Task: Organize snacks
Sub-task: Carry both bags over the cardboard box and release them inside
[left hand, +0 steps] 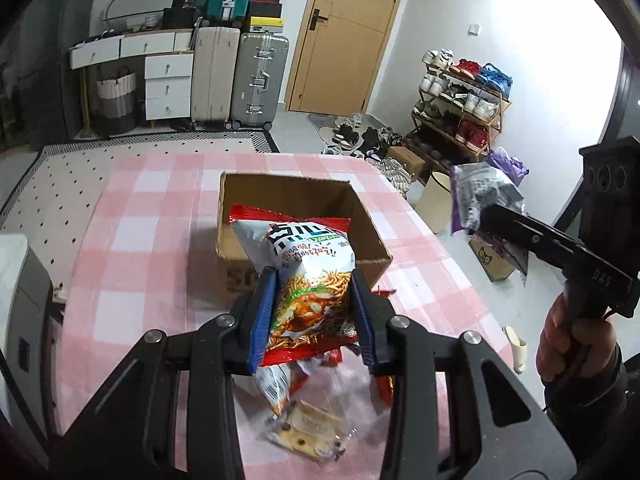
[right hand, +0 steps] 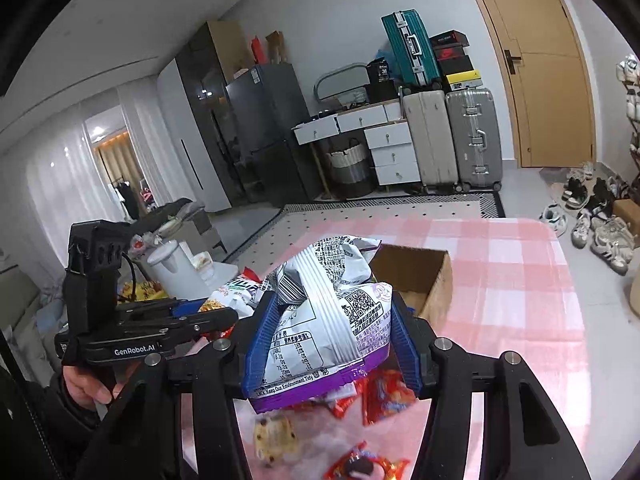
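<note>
My left gripper [left hand: 314,280] is clamped on a red-and-white noodle-snack bag [left hand: 308,276], held above the pink checked tablecloth [left hand: 132,216] just in front of the open cardboard box [left hand: 296,216]. My right gripper [right hand: 334,312] squeezes a silver-and-purple snack bag [right hand: 328,312] over loose small snack packets [right hand: 384,396], the box beyond it.

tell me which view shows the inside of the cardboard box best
Left wrist view: the cardboard box faces it open, inner walls showing, though the noodle snack bag hides the floor. Right wrist view shows only one corner behind the purple bag.
</note>
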The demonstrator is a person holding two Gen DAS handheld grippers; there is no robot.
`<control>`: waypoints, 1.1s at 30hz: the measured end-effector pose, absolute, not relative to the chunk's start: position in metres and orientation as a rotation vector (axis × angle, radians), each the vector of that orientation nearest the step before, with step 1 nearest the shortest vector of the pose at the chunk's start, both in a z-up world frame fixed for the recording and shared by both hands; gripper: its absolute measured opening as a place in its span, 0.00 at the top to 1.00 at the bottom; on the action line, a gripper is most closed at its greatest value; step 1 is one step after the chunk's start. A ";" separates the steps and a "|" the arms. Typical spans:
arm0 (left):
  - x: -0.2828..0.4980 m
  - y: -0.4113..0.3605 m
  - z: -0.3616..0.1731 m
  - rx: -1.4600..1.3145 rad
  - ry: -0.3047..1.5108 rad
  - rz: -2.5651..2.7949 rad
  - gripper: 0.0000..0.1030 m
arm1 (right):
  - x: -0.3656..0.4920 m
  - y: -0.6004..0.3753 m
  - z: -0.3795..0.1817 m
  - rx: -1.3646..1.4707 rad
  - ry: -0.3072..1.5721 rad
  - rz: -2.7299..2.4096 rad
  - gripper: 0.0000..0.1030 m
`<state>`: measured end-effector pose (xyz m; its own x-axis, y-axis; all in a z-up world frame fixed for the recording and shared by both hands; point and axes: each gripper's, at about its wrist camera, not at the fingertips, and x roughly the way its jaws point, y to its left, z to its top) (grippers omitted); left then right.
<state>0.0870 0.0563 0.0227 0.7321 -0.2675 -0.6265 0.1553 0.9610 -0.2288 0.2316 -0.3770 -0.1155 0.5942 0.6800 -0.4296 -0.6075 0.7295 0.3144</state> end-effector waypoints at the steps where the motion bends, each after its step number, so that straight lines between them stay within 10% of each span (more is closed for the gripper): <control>1: 0.092 0.058 0.027 -0.159 0.712 -0.232 0.68 | 0.235 -0.375 -0.115 0.140 0.560 0.751 0.47; 17: 0.206 0.076 0.067 -0.139 0.726 -0.230 0.68 | 0.315 -0.337 -0.108 0.123 0.581 0.743 0.47; 33: 0.303 0.065 -0.006 -0.168 0.843 -0.255 0.68 | 0.374 -0.307 -0.156 0.074 0.677 0.704 0.47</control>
